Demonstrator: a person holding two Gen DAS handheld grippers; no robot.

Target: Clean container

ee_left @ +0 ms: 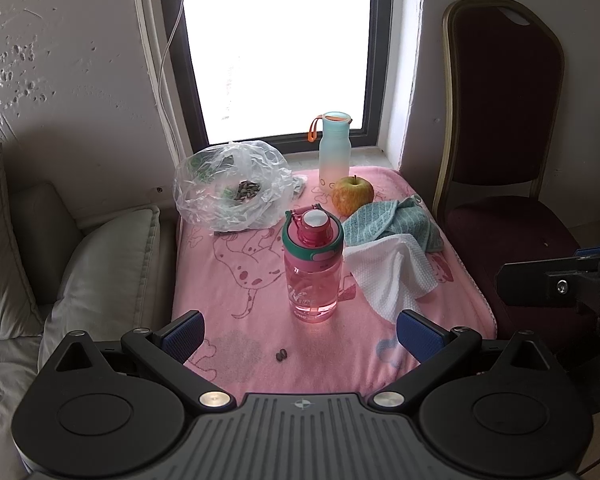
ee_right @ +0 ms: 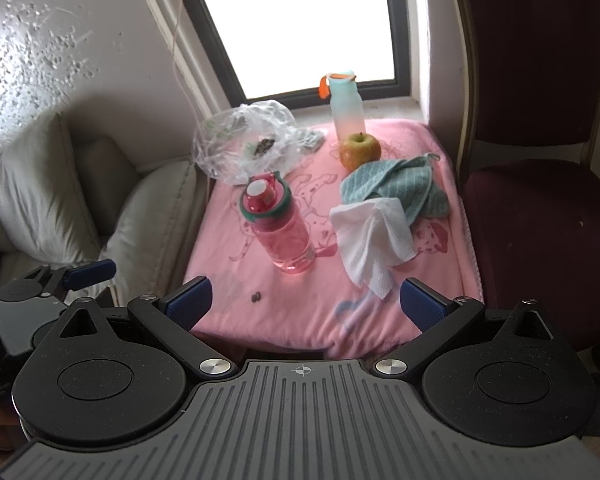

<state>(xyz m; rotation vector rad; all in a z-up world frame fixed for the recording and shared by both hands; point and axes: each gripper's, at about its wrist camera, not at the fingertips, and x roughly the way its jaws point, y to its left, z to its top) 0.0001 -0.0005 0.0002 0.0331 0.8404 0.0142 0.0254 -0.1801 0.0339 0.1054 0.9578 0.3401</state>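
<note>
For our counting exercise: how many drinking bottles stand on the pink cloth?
2: a pink bottle near the middle, and a pastel bottle at the far edge by the window. None seems hidden.

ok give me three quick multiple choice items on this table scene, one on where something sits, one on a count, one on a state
1. Where is the apple?
A. inside the plastic bag
B. between the pastel bottle and the teal cloth
C. on the chair

2. How many bottles stand on the pink blanket?
A. one
B. two
C. three

3. How are the left tongs?
A. open, holding nothing
B. shut on the pink bottle
C. shut on the white wipe

Answers:
1 B: the apple sits in front of the pastel bottle, right behind the teal cloth.
2 B: only the pink bottle and the pastel bottle are upright there.
3 A: both blue pads are spread wide, with the pink bottle standing free ahead of them; the white wipe lies untouched.
</note>
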